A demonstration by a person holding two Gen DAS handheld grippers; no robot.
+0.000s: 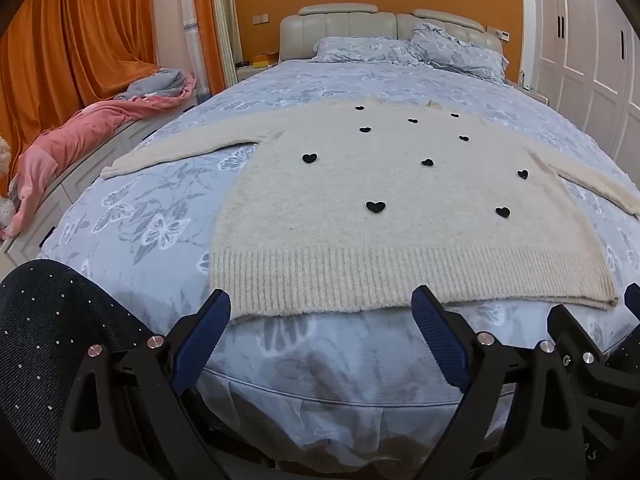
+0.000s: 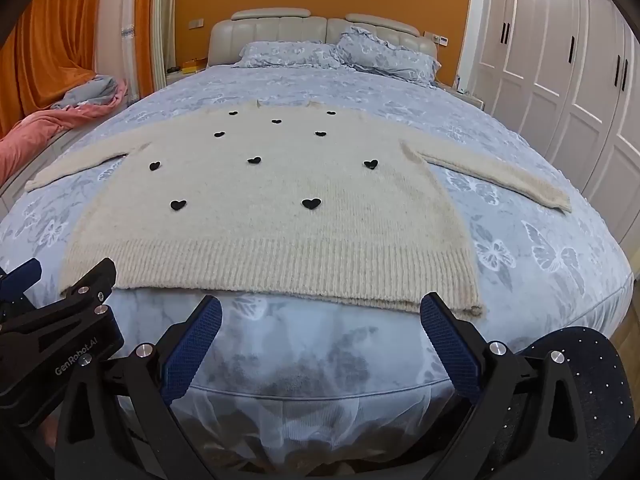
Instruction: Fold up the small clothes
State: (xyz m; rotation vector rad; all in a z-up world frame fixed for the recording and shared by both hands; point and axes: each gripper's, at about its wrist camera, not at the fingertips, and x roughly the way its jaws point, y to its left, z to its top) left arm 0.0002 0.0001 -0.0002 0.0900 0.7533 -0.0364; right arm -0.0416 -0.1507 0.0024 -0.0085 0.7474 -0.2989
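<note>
A bed fills both frames. A cream sweater with black hearts lies flat across the middle, sleeves spread. Low in frame, the left gripper and right gripper gape wide, empty, just short of its hem.

Cream sweater flat on blue bed, left tool wide apart, empty, near hem

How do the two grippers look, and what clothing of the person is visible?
Both the left gripper and right gripper have black angular frames with silver bolts and blue textured finger pads. White "GenRobot.AI" lettering marks the left one. The person wears dark fabric with small white dots.
</note>
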